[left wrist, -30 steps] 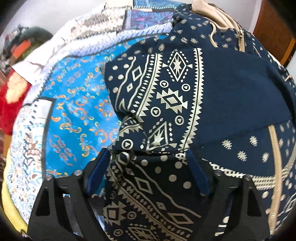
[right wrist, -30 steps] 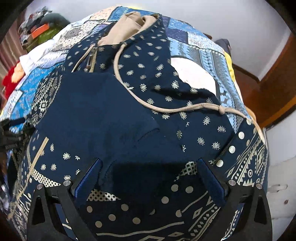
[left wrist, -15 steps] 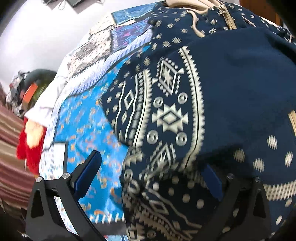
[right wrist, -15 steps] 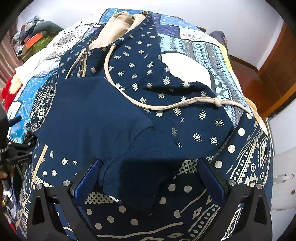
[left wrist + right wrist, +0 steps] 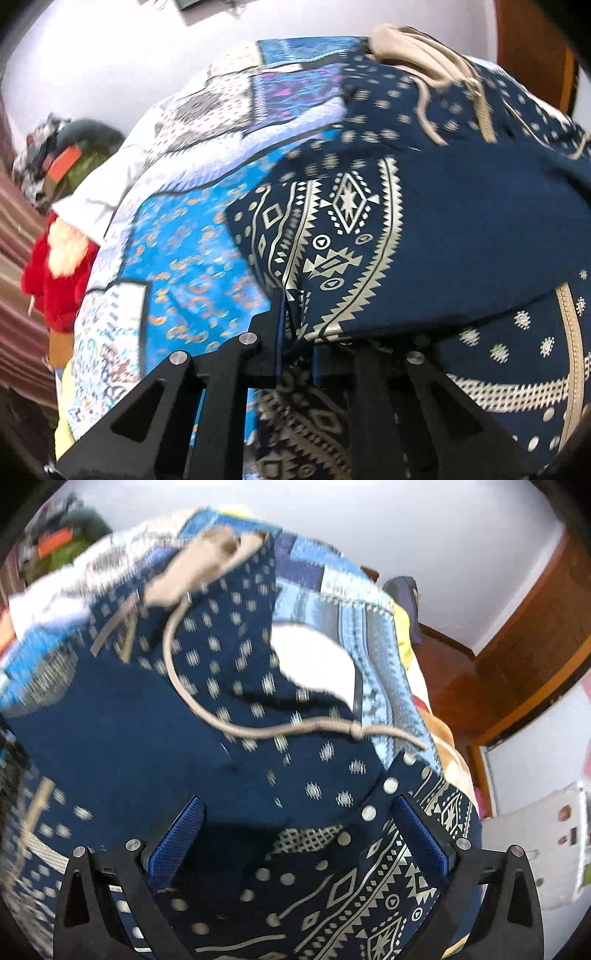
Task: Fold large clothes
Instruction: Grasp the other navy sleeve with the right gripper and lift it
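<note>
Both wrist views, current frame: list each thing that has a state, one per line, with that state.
left gripper: shut on the hoodie's folded patterned edge.
right gripper: open, over the hoodie, gripping nothing.
hoodie: lying on the bedspread, partly folded, sleeve laid across its front.
drawstring: loose, knotted near its end.
bedspread: spread flat under the hoodie.

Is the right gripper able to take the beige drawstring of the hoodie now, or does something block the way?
Probably yes. The right gripper is open and holds nothing, and the beige drawstring lies exposed on top of the navy hoodie, ahead of the fingers, with nothing covering it. It would have to move forward first.
</note>
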The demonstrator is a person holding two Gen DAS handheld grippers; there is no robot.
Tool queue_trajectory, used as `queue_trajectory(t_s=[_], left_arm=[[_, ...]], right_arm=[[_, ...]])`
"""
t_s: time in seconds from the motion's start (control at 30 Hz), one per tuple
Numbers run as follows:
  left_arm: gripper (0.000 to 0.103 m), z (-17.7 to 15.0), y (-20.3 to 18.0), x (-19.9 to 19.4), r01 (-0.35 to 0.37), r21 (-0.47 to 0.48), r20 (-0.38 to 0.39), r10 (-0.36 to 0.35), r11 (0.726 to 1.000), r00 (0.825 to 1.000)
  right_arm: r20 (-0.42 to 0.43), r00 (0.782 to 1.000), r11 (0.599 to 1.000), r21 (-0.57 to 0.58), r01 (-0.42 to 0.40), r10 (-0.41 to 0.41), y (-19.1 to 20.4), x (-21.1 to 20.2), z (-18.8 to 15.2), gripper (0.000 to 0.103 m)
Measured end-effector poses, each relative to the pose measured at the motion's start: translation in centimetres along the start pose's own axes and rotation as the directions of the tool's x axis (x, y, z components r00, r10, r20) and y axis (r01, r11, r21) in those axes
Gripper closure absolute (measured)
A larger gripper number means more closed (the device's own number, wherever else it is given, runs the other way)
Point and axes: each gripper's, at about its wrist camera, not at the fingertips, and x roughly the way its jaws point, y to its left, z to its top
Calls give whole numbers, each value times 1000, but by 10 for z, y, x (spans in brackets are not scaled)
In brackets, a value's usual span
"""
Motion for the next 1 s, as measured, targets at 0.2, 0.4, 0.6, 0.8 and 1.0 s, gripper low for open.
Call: queue_trajectory(t_s=[0.2,0.4,0.6,0.8,1.0], left_arm=[[87,-6,21,22,41,-24,-130,-44,999,991],[52,-27,26,1,130,-123,-172,-150,984,974],[42,-19,18,-53,176,-158,-117,-196,971,974],[31,25,-5,-83,206,-146,-35,-213,968,976],[21,60,-58,-87,299,-111,-11,-302,948,953]], right_arm=[[-30,999,999,32,-15,16,-9,8,-11,1],[-13,995,984,150,-98,101,-43,-21,-28,1],[76,985,938,301,-170,154,-99,-69,-67,1],[125,975,814,536,-223,185,-180,-80,-114,1],[73,977,686,701,-192,199,-244,-44,-160,1]])
